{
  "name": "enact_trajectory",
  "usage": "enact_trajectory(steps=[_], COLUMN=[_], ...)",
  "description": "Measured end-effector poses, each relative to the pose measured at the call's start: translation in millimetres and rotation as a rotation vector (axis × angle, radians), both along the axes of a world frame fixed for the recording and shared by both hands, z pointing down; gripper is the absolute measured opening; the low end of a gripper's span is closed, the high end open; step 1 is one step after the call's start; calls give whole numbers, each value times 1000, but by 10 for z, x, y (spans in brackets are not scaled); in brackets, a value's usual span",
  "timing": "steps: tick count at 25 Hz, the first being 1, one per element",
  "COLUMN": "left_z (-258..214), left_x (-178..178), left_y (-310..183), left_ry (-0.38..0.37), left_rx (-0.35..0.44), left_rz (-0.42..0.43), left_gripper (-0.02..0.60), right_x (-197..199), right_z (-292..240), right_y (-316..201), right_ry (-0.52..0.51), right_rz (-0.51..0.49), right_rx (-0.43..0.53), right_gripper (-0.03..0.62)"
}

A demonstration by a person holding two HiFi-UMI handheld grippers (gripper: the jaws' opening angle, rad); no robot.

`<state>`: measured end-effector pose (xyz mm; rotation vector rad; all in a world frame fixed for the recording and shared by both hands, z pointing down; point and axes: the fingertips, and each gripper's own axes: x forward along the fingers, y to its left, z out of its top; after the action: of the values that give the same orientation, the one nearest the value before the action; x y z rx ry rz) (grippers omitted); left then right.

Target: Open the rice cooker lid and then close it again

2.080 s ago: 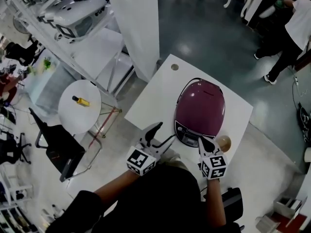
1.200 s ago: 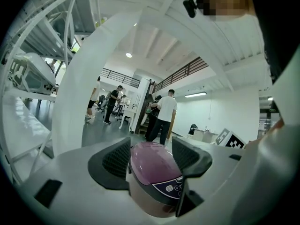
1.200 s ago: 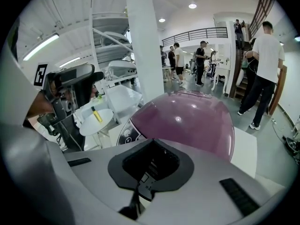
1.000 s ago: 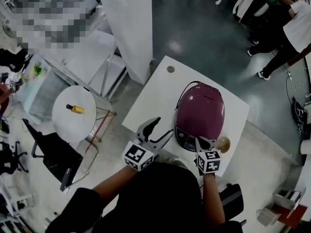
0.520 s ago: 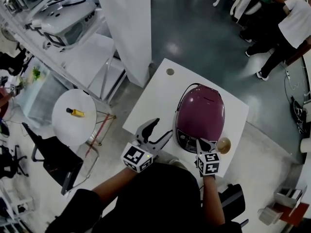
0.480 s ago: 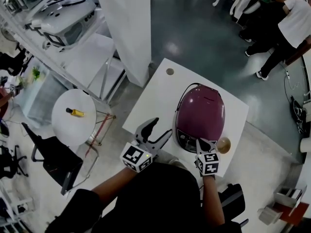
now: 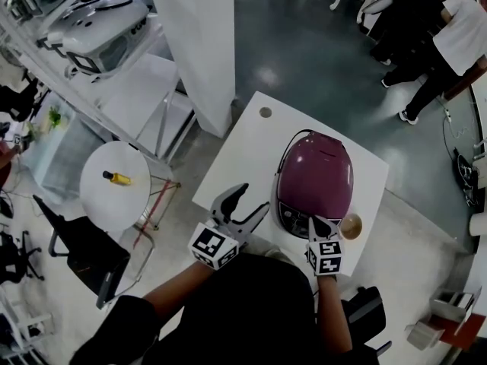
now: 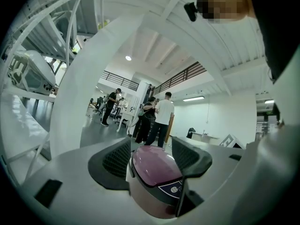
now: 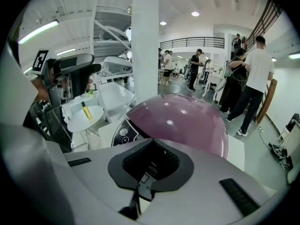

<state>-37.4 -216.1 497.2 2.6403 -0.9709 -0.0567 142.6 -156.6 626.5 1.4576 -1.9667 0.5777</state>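
Rice cooker (image 7: 313, 175) stands closed at the near right edge of the worktop (image 7: 242, 157). Your right gripper (image 7: 315, 221), pressed together and empty, points down at its front panel. It is nearer than your left gripper (image 7: 253, 198), which is spread beside it.

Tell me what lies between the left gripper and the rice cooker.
Nothing: in the head view, only a short strip of bare white table separates the open left gripper from the rice cooker.
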Motion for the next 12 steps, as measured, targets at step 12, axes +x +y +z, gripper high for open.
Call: enact_trajectory(steps=[12], left_z=[44], left_x=[49], left_y=[31], left_ry=[-10], left_rx=[-10], left_rz=[23], left_gripper=[253], right_x=[-21], right_z=[-40], right_y=[1], right_ry=[50], right_rz=[-6], right_rx=[65], right_gripper=[0])
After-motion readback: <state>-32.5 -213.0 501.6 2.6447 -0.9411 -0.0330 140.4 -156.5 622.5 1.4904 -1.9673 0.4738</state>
